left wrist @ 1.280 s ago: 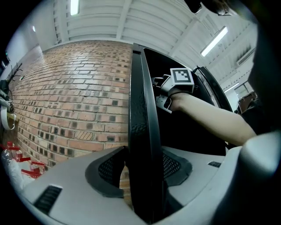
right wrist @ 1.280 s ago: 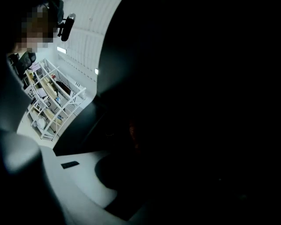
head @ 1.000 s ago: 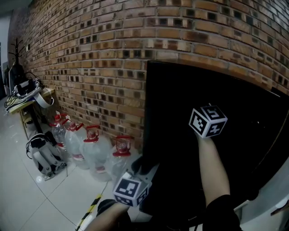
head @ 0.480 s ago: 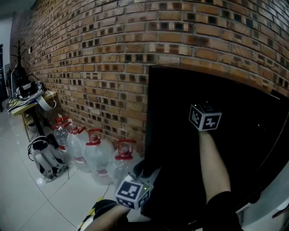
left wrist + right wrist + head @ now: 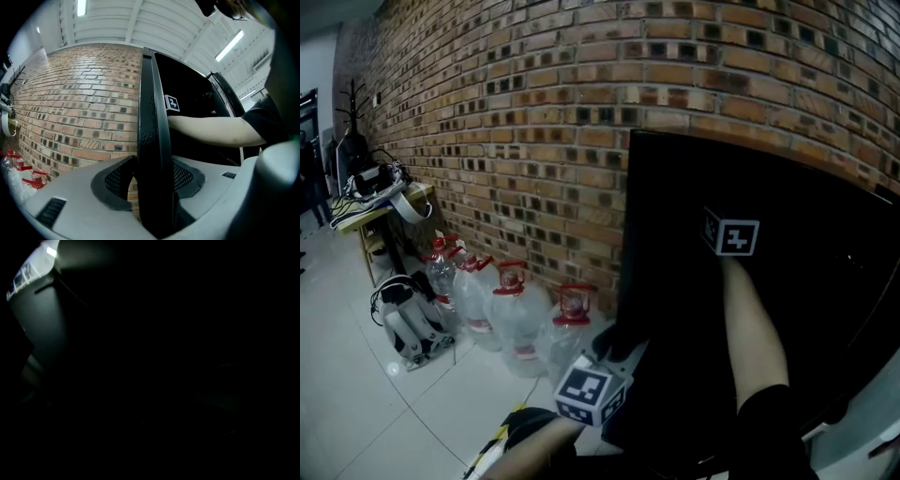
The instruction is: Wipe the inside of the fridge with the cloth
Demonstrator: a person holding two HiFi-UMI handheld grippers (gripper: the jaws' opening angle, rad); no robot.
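Jaws of left gripper [image 5: 154,180] pinching the leading edge of the black fridge door [image 5: 152,117], brick wall [image 5: 506,122] near its outer side, water jugs [image 5: 516,319] on the floor by the wall, right gripper [image 5: 732,232] reaching into the dark fridge [image 5: 825,281], its jaws and the cloth unreadable in blackness.

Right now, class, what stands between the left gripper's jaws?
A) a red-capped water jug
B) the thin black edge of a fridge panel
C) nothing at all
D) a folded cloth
B: in the left gripper view, the left gripper has one jaw on each side of the black panel, closed against its edge.
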